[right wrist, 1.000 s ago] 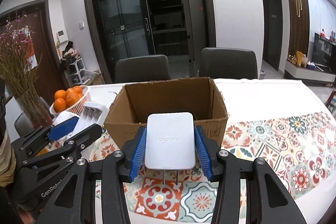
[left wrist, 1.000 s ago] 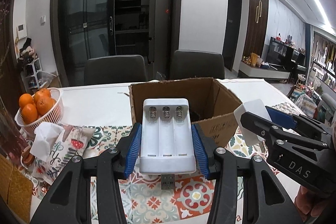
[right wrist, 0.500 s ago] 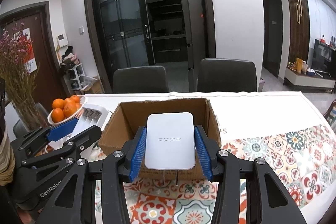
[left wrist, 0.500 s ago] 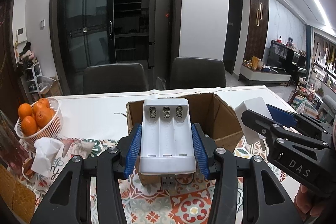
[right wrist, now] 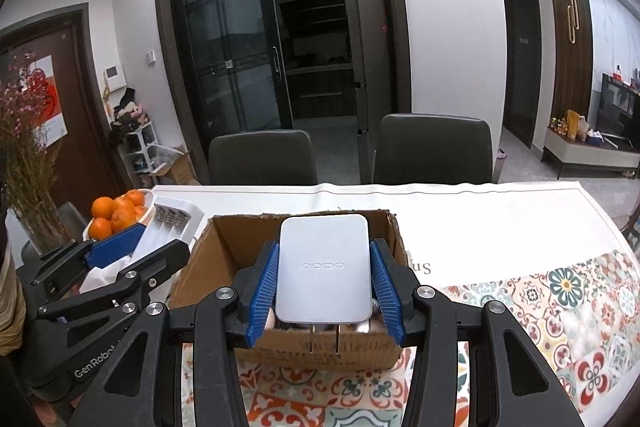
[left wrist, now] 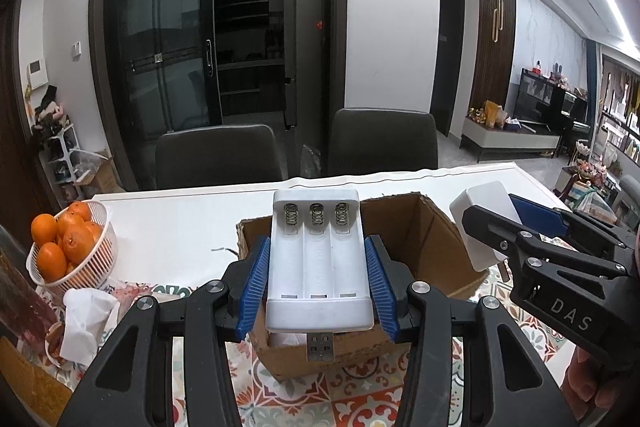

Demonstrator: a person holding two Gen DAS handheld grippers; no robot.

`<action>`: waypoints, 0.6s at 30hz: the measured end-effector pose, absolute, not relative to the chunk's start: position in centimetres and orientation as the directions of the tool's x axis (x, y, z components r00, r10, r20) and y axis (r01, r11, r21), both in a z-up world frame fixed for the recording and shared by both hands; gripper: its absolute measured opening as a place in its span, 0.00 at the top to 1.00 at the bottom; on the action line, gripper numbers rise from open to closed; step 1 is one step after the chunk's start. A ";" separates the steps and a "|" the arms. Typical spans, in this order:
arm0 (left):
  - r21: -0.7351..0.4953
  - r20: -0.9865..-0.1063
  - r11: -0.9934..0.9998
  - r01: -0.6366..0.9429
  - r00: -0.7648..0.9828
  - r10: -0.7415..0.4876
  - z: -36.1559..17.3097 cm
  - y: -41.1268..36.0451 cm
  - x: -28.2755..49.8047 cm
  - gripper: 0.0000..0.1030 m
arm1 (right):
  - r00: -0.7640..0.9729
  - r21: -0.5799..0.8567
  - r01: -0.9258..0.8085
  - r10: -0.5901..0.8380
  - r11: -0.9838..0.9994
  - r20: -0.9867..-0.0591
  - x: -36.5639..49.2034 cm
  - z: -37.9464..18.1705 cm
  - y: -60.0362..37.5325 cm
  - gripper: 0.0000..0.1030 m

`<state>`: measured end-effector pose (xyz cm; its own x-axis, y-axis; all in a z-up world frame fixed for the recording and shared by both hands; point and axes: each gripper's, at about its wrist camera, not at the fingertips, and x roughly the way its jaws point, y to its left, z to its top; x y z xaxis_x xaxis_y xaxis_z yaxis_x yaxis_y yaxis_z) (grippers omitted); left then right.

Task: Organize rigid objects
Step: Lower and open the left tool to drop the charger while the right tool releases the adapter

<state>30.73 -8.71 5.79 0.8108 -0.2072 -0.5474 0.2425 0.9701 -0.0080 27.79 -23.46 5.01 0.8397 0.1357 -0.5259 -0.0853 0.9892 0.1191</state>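
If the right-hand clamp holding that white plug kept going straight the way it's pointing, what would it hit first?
Probably the cardboard box. The right gripper, shut on the white charger, points down into the open top, so it would likely meet the inside, though depth is hard to judge.

"oppo" on white charger [right wrist: 324,269], "DAS" on right gripper [left wrist: 486,231]

the left hand-held gripper [left wrist: 318,291] is black with blue ribbed pads around a white battery charger [left wrist: 318,267] with silver springs. the right hand-held gripper [right wrist: 324,287] has the same colours, around a pale grey adapter [right wrist: 324,267]. ahead of both, a brown cardboard box [right wrist: 224,259] sits on a counter [left wrist: 168,231] that is white, with a red, teal and orange floral tile pattern nearer. left of the left hand-held gripper, oranges [left wrist: 64,239] fill a white basket [left wrist: 94,267].
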 end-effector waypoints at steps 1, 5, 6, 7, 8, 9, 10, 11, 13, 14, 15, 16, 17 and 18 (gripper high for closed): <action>-0.004 -0.550 0.970 0.242 0.810 -0.204 5.7 -8.7 31.1 0.54 | 0.838 0.119 -0.085 0.136 0.989 -0.529 28.2 5.0 -23.5 0.54; 0.008 -0.568 0.972 0.236 0.800 -0.190 5.3 -8.9 32.7 0.54 | 0.830 0.115 -0.088 0.136 0.989 -0.541 29.4 4.7 -23.2 0.55; 0.006 -0.578 0.972 0.237 0.794 -0.190 5.1 -9.0 33.3 0.54 | 0.827 0.115 -0.090 0.139 0.989 -0.544 29.7 4.6 -23.1 0.55; 0.004 -0.583 0.971 0.238 0.789 -0.191 5.0 -9.0 33.5 0.54 | 0.824 0.115 -0.093 0.142 0.989 -0.549 30.1 4.5 -23.1 0.55; 0.003 -0.593 0.971 0.239 0.782 -0.191 4.8 -9.0 34.1 0.54 | 0.818 0.114 -0.097 0.145 0.989 -0.556 30.6 4.3 -23.1 0.55; 0.002 -0.599 0.971 0.239 0.778 -0.190 4.6 -9.1 34.4 0.54 | 0.815 0.113 -0.100 0.146 0.989 -0.560 30.9 4.2 -23.1 0.55; 0.001 -0.612 0.971 0.239 0.768 -0.188 4.3 -9.2 35.0 0.54 | 0.811 0.113 -0.102 0.149 0.988 -0.566 31.3 4.0 -23.0 0.54; 0.001 -0.618 0.971 0.241 0.763 -0.189 4.1 -9.3 35.2 0.54 | 0.802 0.113 -0.108 0.154 0.988 -0.577 31.9 3.7 -22.9 0.55; 0.000 -0.636 0.970 0.243 0.749 -0.187 3.5 -9.5 36.0 0.54 | 0.791 0.115 -0.113 0.160 0.987 -0.591 32.6 3.3 -23.0 0.55; 0.001 -0.645 0.970 0.244 0.741 -0.186 3.2 -9.6 36.4 0.54 | 0.780 0.117 -0.116 0.164 0.986 -0.604 33.2 2.9 -23.0 0.55; 0.001 -0.651 0.970 0.244 0.736 -0.184 2.9 -9.7 36.7 0.54 | 0.773 0.119 -0.118 0.167 0.986 -0.613 33.5 2.7 -23.1 0.55; -0.001 -0.662 0.970 0.244 0.727 -0.184 2.5 -9.7 37.2 0.54 | 0.765 0.122 -0.119 0.169 0.985 -0.621 33.9 2.4 -23.2 0.55; -0.003 -0.669 0.969 0.245 0.720 -0.184 2.3 -9.8 37.4 0.54 | 0.757 0.123 -0.117 0.169 0.985 -0.631 34.2 2.0 -23.3 0.55; -0.006 -0.680 0.969 0.246 0.710 -0.185 1.9 -9.9 37.8 0.54 | 0.747 0.123 -0.119 0.170 0.985 -0.643 34.7 1.6 -23.3 0.55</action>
